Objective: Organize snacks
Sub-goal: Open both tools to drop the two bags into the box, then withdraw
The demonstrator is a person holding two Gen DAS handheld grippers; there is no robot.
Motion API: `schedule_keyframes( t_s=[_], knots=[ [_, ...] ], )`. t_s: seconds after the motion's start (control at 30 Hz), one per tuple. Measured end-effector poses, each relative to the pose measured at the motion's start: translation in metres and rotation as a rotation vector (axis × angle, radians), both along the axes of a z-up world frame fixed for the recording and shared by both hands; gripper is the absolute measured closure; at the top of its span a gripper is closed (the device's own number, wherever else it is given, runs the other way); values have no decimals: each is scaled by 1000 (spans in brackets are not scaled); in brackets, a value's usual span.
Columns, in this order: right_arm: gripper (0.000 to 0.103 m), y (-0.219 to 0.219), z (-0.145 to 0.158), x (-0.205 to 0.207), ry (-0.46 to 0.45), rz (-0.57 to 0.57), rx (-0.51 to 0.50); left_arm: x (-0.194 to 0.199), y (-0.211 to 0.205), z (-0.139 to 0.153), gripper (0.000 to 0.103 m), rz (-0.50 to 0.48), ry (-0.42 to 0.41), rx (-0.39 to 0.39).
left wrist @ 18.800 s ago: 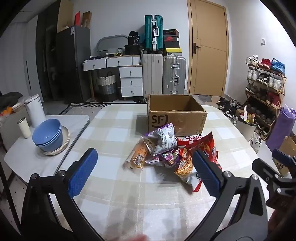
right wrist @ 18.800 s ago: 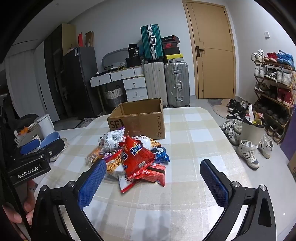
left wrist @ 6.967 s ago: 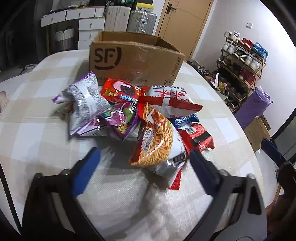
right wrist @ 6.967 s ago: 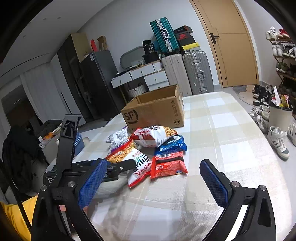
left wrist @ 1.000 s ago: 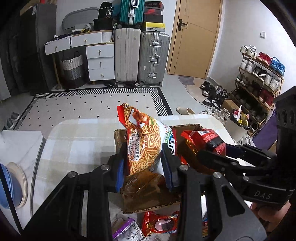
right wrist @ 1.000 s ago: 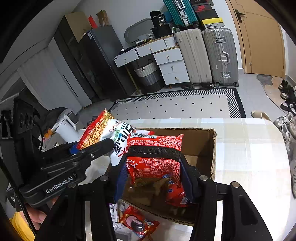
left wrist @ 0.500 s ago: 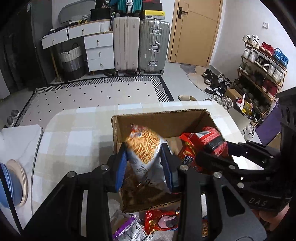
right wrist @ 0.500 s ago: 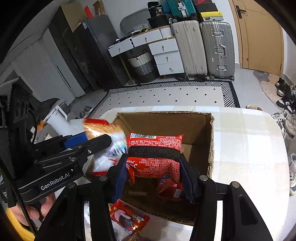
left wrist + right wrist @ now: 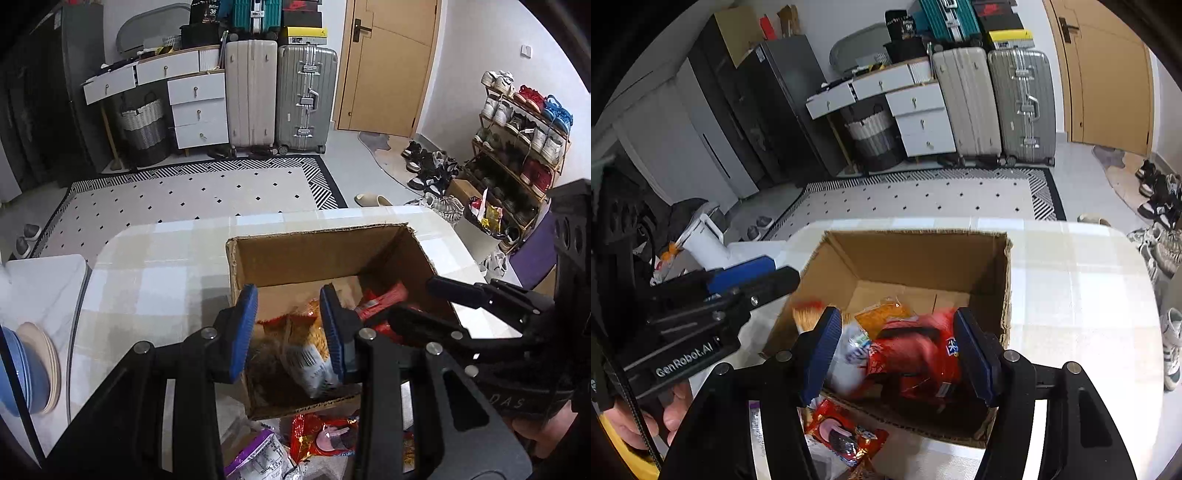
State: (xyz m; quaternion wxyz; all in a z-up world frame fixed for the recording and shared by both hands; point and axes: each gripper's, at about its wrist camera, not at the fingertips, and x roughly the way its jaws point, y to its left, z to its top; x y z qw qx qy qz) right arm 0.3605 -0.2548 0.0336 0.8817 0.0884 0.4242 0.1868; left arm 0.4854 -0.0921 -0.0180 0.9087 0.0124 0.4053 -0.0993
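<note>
1. Left gripper sits over the cardboard box, jaws parted a bit, gripping nothing; the orange noodle-snack bag lies in the box below.
2. Right gripper jaws are moderately apart, with the blurry red snack bag loose between them inside the box.

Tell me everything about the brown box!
The cardboard box is brown, plain inside, open at the top, with rough, frayed edges. It stands upright on the checked table. Snack bags lie inside: an orange noodle-snack bag and a red bag. More bags lie on the table against its near side.
</note>
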Motion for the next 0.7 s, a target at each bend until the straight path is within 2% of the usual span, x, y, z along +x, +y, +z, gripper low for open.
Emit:
schedule_keyframes(
  t_s=[0.47, 0.63, 0.7],
  knots=[
    [39, 7, 56, -48, -106, 33, 12, -63, 7, 44, 70, -9, -55, 0],
    [37, 5, 81, -76, -150, 35, 16, -99, 10, 73, 59, -10, -98, -14],
    [30, 2, 92, -90, -173, 35, 24, -116, 11, 86, 56, -14, -120, -18]
  ],
)
